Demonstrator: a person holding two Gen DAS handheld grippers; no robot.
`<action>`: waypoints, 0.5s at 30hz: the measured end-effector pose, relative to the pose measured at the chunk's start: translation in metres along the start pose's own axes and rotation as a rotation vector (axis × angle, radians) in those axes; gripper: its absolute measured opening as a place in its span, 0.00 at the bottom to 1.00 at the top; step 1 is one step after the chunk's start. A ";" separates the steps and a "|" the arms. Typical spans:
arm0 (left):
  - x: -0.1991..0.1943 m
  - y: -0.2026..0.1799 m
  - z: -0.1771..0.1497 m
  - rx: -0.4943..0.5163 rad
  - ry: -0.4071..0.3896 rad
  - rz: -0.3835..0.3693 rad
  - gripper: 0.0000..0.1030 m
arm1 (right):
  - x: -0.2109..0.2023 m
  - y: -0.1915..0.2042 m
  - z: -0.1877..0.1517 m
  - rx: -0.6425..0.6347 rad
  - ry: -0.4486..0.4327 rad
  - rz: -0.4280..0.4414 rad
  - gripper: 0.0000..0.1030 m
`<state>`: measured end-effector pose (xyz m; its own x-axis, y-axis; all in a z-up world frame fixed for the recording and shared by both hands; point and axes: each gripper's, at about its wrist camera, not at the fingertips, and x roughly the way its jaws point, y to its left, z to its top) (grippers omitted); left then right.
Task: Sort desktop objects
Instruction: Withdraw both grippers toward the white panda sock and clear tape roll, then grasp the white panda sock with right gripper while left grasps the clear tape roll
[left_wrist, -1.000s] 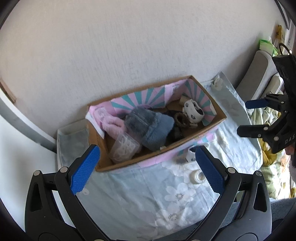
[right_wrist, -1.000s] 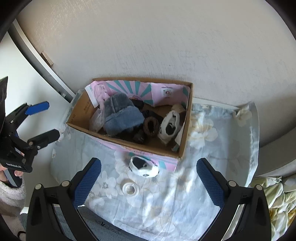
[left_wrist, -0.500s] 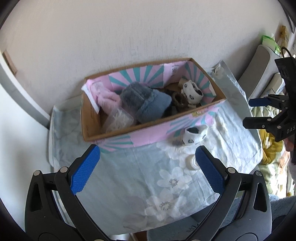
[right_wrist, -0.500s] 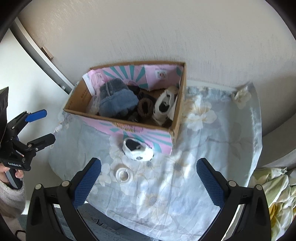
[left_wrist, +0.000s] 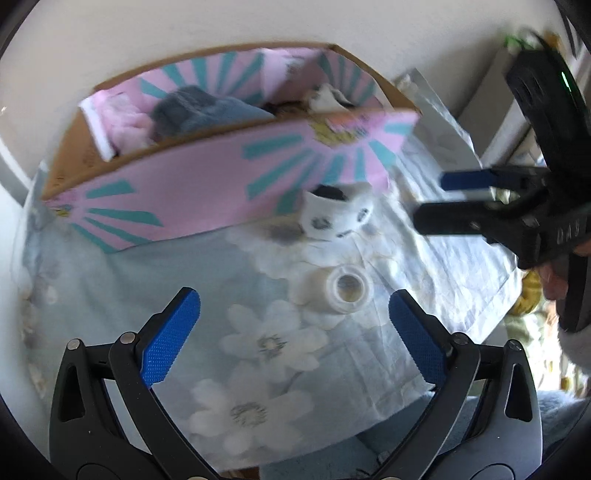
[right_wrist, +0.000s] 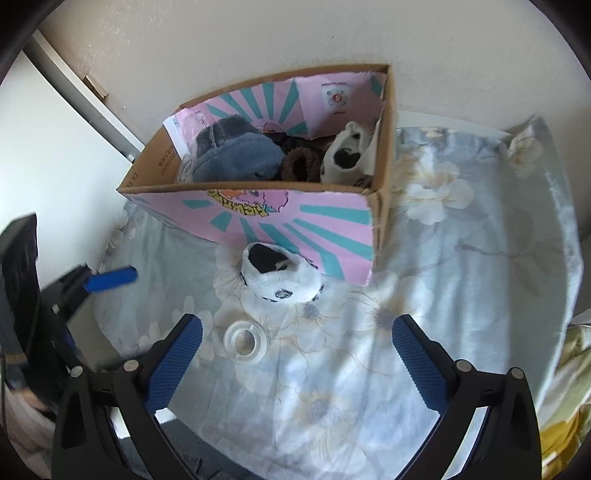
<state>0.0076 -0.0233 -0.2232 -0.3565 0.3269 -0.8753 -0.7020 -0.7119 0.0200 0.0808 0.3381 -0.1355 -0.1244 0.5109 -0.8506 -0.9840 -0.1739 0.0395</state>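
Left gripper (left_wrist: 293, 334) & right gripper (right_wrist: 297, 360): both spread wide, nothing held, above floral cloth (right_wrist: 461, 295). Rolled sock (right_wrist: 280, 275) touches pink cardboard box (right_wrist: 295, 221) front wall; tape roll (right_wrist: 243, 341) lies just beside sock, nearer grippers.

Your left gripper (left_wrist: 294, 334) is spread wide with nothing between its blue pads (left_wrist: 170, 334). Your right gripper (right_wrist: 295, 363) is just as wide apart and bare, your hand (left_wrist: 554, 275) gripping its handle.
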 end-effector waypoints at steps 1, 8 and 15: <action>0.005 -0.006 -0.002 0.020 -0.003 0.008 0.94 | 0.004 0.000 0.001 -0.017 -0.005 0.008 0.90; 0.028 -0.027 -0.008 0.111 -0.042 0.008 0.87 | 0.022 0.014 0.002 -0.187 -0.066 0.034 0.75; 0.051 -0.033 -0.013 0.161 -0.013 -0.011 0.65 | 0.045 0.021 0.005 -0.278 -0.065 0.008 0.65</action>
<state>0.0209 0.0090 -0.2753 -0.3555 0.3430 -0.8695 -0.7954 -0.5996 0.0887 0.0540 0.3617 -0.1707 -0.1492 0.5601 -0.8149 -0.9110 -0.3983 -0.1070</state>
